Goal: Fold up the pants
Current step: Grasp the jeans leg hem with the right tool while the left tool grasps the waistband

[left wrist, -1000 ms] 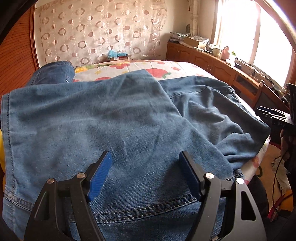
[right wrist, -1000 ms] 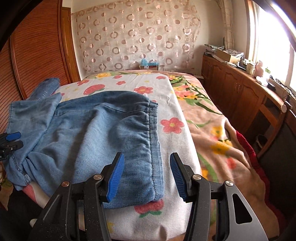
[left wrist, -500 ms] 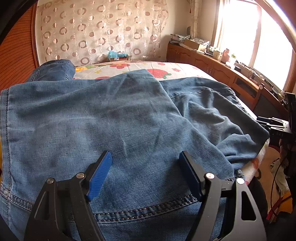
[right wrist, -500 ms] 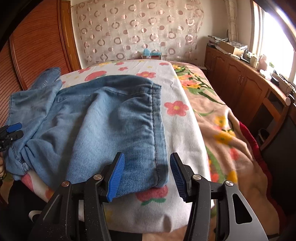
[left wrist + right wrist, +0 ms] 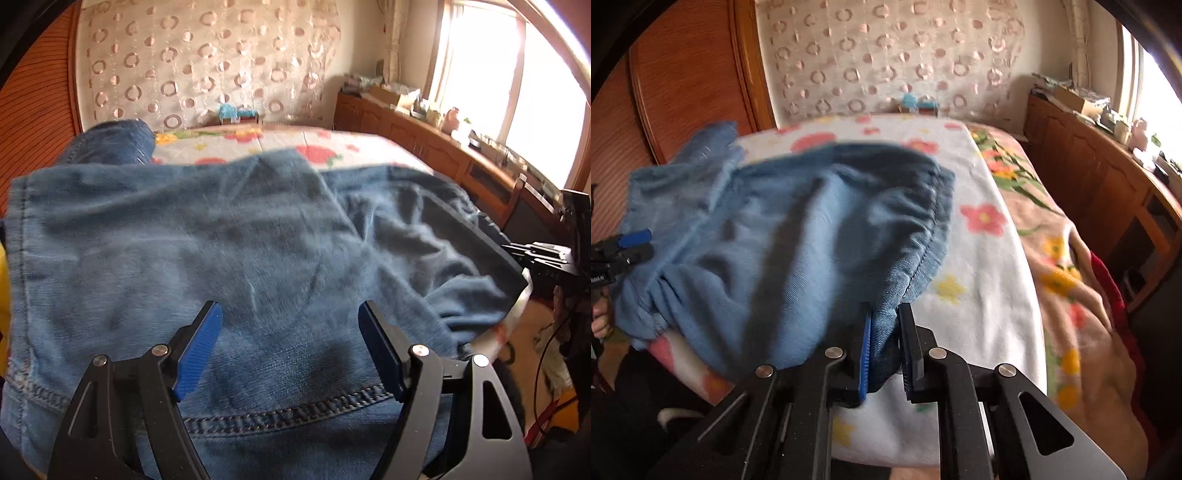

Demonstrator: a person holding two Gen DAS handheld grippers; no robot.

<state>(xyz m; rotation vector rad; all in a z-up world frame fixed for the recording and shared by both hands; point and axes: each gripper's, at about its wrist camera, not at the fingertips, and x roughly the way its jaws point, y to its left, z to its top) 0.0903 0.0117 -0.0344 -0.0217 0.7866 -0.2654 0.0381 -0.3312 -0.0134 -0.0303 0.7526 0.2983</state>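
Observation:
Blue denim pants (image 5: pixel 236 251) lie across the near end of a bed. My left gripper (image 5: pixel 290 354) is open, its blue pads hovering over the denim near a stitched hem, holding nothing. In the right wrist view the pants (image 5: pixel 768 236) are bunched and lifted at the near right corner. My right gripper (image 5: pixel 884 347) is shut on the hem corner of the pants and holds it up off the bedspread. The left gripper shows at the left edge of the right wrist view (image 5: pixel 624 247). The right gripper shows at the right edge of the left wrist view (image 5: pixel 535 254).
The bed has a white floral bedspread (image 5: pixel 982 280) and a peach floral blanket (image 5: pixel 1067 266) on its right side. A wooden cabinet (image 5: pixel 1086 162) with clutter runs along the window wall. A wooden wardrobe (image 5: pixel 687 81) stands left. A small blue object (image 5: pixel 236 110) sits at the headboard.
My right gripper has closed on the hem corner of the pants and lifted it, bunching the cloth. My left gripper has stayed open over the denim, nearly unmoved.

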